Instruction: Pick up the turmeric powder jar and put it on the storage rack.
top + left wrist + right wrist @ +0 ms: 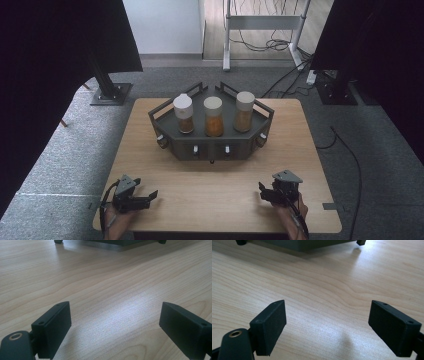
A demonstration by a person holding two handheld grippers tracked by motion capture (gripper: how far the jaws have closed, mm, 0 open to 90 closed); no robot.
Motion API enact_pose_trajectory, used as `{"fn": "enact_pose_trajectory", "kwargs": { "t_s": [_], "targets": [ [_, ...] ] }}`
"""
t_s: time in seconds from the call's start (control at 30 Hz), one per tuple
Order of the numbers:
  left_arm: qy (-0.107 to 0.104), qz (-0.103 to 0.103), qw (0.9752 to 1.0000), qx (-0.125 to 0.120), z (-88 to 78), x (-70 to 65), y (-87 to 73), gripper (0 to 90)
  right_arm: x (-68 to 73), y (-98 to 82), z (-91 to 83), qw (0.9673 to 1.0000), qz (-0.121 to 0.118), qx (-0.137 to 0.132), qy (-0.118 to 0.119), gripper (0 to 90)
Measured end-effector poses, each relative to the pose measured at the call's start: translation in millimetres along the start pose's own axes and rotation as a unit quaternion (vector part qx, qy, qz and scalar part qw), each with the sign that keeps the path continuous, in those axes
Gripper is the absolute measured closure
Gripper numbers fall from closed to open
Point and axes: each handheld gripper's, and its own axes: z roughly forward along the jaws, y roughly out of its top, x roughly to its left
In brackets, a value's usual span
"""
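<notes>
Right now both tools sit low at the near edge of the pale wooden worktop (220,192), and nothing is held. The left hand-held gripper (150,197) is at about 7 o'clock on the board, its jaws spread wide over bare wood with nothing between them. The right hand-held gripper (264,192) is at about 5 o'clock, its jaws likewise parted and empty.

The things nearest to both are on the dark grey angular metal rack (212,145), which stands at the far middle of the worktop, toward 12 o'clock from either hand. Its long axis runs across the board, from 9 o'clock to 3 o'clock, and 3 clear spice jars with white caps stand upright in a row along it: the left jar (183,114), the middle jar (213,116) with the most orange filling, and the right jar (244,111). They are near one another but do not touch.

From the left hand-held gripper the rack lies at roughly 1 o'clock, from the right one at roughly 11 o'clock (each gripper view catches the rack's lower edge and feet at the top of the frame, across open wood). Both hands look about equally far from it, so I judge that neither has a clear lead: the left jar is the natural pick for the left hand, the right jar for the right, and the middle jar could go to either. Any reach would run forward and slightly inward, then over the rack's low rail.
</notes>
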Motion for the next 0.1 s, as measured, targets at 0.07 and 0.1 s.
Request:
{"fn": "enact_pose_trajectory", "kwargs": {
  "t_s": [0.07, 0.1],
  "targets": [
    [0.000, 0.000, 1.0000, -0.001, -0.1, -0.1, -0.2, 10.7, -0.4, -0.7, 1.0, 1.0000, 0.002, 0.003, 0.001, 13.9],
    [0.000, 0.000, 1.0000, -0.001, -0.1, -0.1, -0.2, 10.7, -0.6, -1.0, 1.3, 1.0000, 0.002, 0.004, 0.001, 13.9]
  ]
}}
